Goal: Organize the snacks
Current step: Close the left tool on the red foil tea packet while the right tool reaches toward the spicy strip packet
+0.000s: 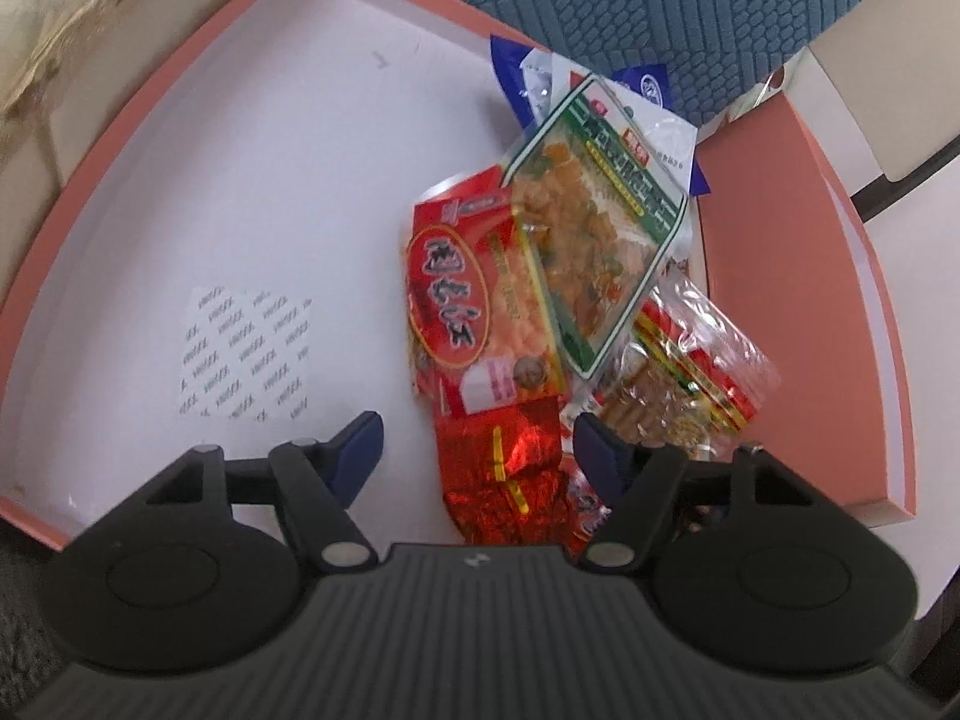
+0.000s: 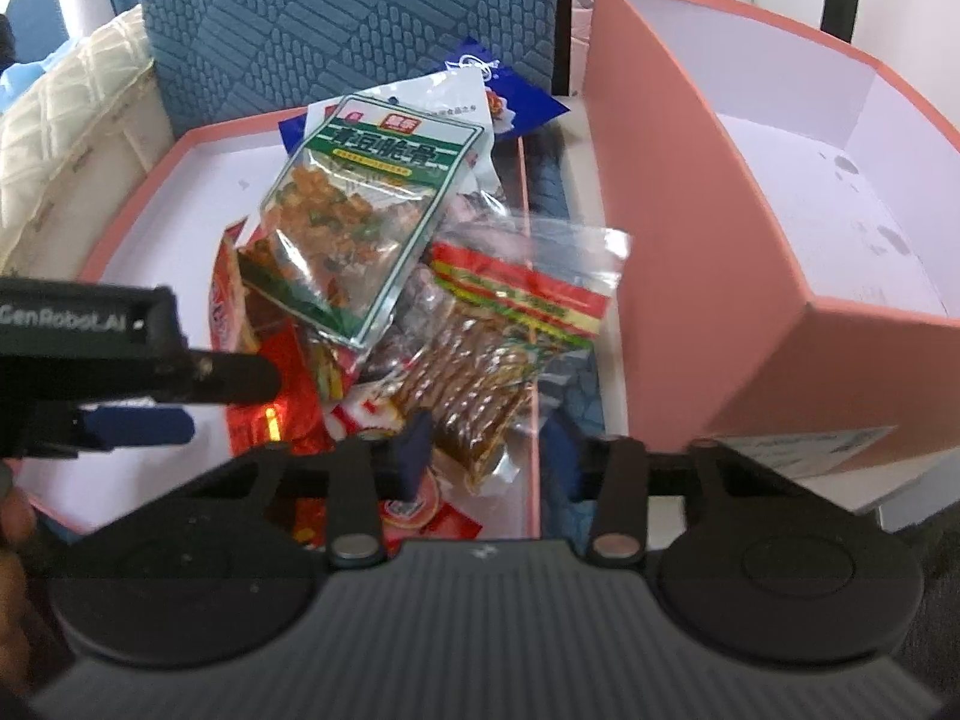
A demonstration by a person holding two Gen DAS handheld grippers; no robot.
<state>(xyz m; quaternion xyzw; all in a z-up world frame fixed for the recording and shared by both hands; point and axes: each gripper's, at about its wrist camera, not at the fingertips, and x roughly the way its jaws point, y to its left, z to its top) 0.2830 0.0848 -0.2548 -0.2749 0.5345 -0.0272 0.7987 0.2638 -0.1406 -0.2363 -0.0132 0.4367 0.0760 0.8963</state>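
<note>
- Inside a shallow pink-rimmed box lid (image 1: 180, 90) with a white floor, snack packets lie heaped against its right-hand wall; the rest of that floor is bare apart from a square printed sticker (image 1: 243, 354).
- On top of the heap lies a green-bordered packet (image 1: 600, 240) of orange pieces, tilted across a red packet (image 1: 474, 312) with a large oval label.
- Beside them sit a clear bag of brown sticks (image 1: 690, 372) with a red-and-yellow band, a crinkled red foil packet (image 1: 510, 480), and a blue-and-white packet (image 1: 528, 78) at the far end.
- Above the foil packet hovers the left gripper (image 1: 477, 450), its blue-padded jaws spread wide and holding nothing.
- Over the lid's near right edge hangs the right gripper (image 2: 492, 450), jaws likewise apart and empty (one pad near the clear bag; contact cannot be told).
- Right of the lid stands a deeper pink box (image 2: 750, 240) with a white interior.
- Behind both runs a blue patterned cushion (image 2: 330, 18), with a cream quilted fabric (image 2: 72, 120) off to one side.
</note>
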